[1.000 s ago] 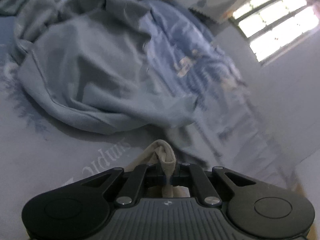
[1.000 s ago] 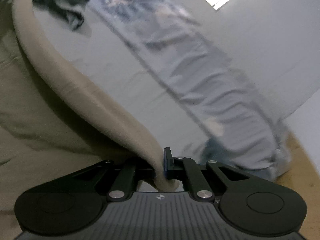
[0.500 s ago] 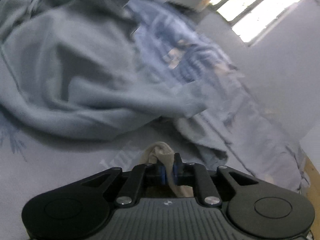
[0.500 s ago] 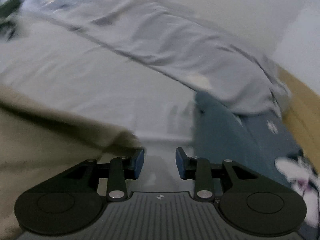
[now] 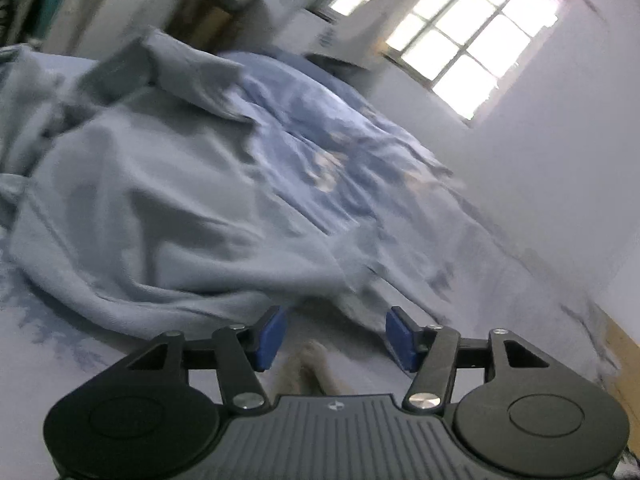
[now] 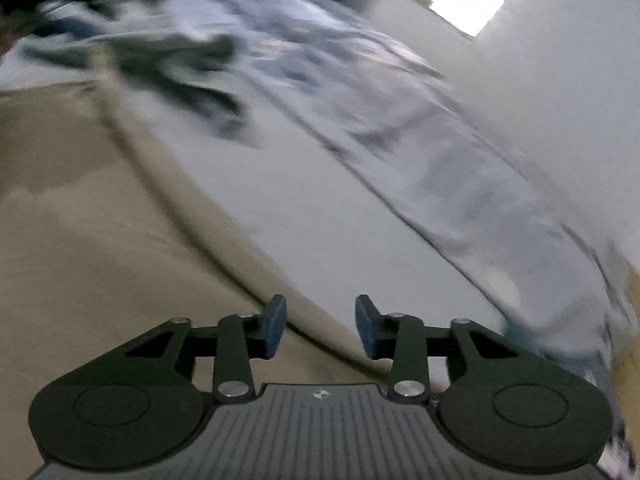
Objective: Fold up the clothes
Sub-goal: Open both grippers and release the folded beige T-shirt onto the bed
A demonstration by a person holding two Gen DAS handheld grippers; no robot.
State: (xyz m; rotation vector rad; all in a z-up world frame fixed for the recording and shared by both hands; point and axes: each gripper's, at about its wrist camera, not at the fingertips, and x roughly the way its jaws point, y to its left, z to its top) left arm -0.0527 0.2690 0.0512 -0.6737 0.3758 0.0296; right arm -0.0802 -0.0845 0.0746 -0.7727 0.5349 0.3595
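A beige garment (image 6: 92, 240) lies spread on the bed, filling the left half of the right wrist view. Its hem runs under my right gripper (image 6: 322, 328), whose jaws are opening with no pad pressing on the cloth. In the left wrist view a corner of the same beige garment (image 5: 308, 372) lies loose on the sheet below my left gripper (image 5: 336, 336). Those jaws are opening too, and the corner is free of the blue pads (image 5: 274, 336). A crumpled grey-blue garment (image 5: 152, 216) is heaped just beyond the left gripper.
A blue patterned quilt (image 5: 328, 152) is bunched along the white wall (image 5: 540, 184) under a window (image 5: 460, 40). The pale bed sheet (image 6: 320, 208) shows between the clothes. A dark garment (image 6: 192, 76) lies farther back. A wooden bed edge (image 5: 624, 360) sits at the right.
Both grippers have let go of the beige garment and their jaws have spread. The right gripper swung sideways and back over the garment's hem; the left view rolled and tilted.
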